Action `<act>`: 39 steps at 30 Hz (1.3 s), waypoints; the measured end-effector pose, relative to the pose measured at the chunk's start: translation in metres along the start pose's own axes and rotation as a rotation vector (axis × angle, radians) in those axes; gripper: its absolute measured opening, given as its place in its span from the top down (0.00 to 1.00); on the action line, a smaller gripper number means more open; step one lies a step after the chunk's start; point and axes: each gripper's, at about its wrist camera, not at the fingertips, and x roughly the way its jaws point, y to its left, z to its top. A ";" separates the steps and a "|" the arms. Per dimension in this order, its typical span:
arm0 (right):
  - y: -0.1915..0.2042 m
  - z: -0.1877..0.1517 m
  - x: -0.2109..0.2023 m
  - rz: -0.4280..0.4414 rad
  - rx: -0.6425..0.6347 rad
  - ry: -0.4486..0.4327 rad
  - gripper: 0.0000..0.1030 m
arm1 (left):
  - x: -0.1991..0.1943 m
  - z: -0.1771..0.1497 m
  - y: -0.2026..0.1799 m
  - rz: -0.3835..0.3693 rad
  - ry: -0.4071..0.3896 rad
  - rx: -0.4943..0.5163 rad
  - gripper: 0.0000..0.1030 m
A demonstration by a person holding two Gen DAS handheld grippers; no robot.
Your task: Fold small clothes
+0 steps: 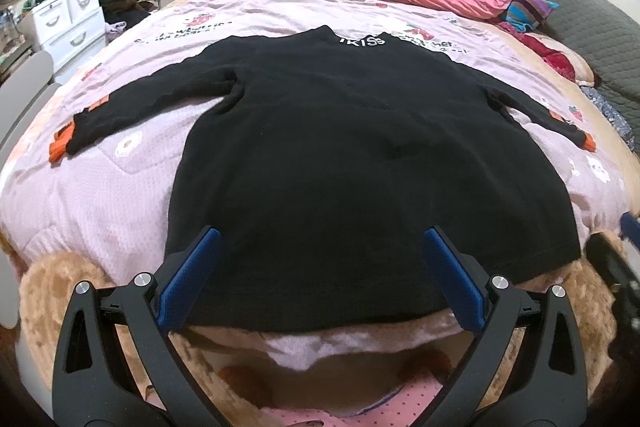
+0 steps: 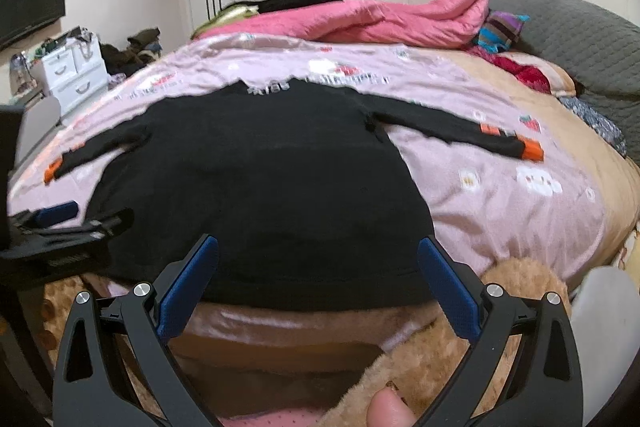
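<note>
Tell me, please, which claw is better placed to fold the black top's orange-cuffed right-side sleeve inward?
The right claw, probably. Its view shows that sleeve stretched out on its side of the black top, while the left claw sits at the opposite hem corner. Both are open and hold nothing.

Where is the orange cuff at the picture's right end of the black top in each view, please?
Left wrist: orange cuff, far right, mid-height, small, at the sleeve's end.
Right wrist: cuff, right of centre, mid-height, larger and clearer.
Shared landmark: white lettering at the top's neck.
</note>
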 end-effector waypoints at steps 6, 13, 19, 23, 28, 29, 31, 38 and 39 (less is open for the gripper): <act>-0.005 0.017 0.004 0.013 0.016 -0.010 0.04 | 0.006 0.023 0.003 0.020 -0.015 0.002 0.08; -0.005 0.038 0.013 -0.009 -0.018 -0.044 0.04 | 0.012 0.046 0.007 0.029 -0.023 -0.018 0.08; -0.006 0.058 0.021 0.002 -0.015 -0.067 0.04 | 0.018 0.067 0.009 0.033 -0.032 -0.028 0.08; -0.007 0.070 0.035 0.000 -0.022 -0.053 0.04 | 0.025 0.080 0.006 0.037 -0.036 -0.032 0.08; -0.009 0.085 0.050 -0.003 -0.028 -0.051 0.04 | 0.033 0.098 0.001 0.036 -0.045 -0.027 0.08; -0.010 0.089 0.052 -0.003 -0.026 -0.052 0.04 | 0.035 0.101 0.000 0.036 -0.047 -0.029 0.08; -0.011 0.098 0.060 -0.010 -0.028 -0.047 0.04 | 0.039 0.109 -0.002 0.037 -0.050 -0.033 0.08; -0.017 0.121 0.082 -0.015 -0.020 -0.047 0.04 | 0.056 0.132 -0.008 0.045 -0.048 -0.038 0.08; -0.019 0.124 0.087 -0.019 -0.015 -0.046 0.04 | 0.058 0.133 -0.009 0.044 -0.047 -0.039 0.08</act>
